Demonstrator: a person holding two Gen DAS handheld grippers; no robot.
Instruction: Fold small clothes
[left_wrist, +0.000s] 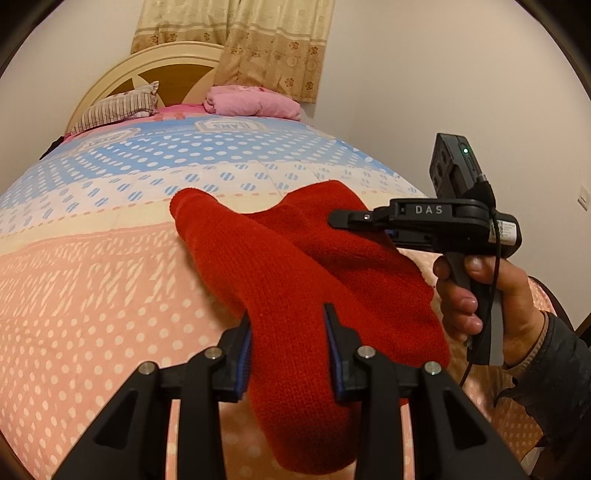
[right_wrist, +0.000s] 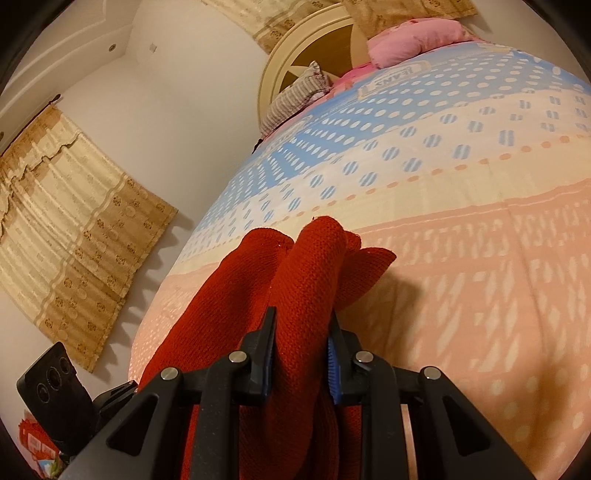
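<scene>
A red knitted garment (left_wrist: 295, 266) hangs in the air over a bed, held by both grippers. My left gripper (left_wrist: 288, 317) is shut on a thick fold of it, and the cloth bulges between the blue pads and drapes below them. In the same view my right gripper (left_wrist: 334, 218) comes in from the right, held by a hand (left_wrist: 480, 306), and its fingertips press into the far part of the garment. In the right wrist view my right gripper (right_wrist: 301, 321) is shut on a bunched fold of the red knit (right_wrist: 306, 266), which rises ahead of the fingers.
A bedspread (left_wrist: 110, 258) with pink, cream and blue dotted bands covers the bed under the garment. A striped pillow (left_wrist: 118, 107) and a pink bundle (left_wrist: 251, 101) lie by the headboard (left_wrist: 173, 61). Curtains (right_wrist: 74, 229) hang on the walls. A dark sleeve (left_wrist: 557, 376) is at the right.
</scene>
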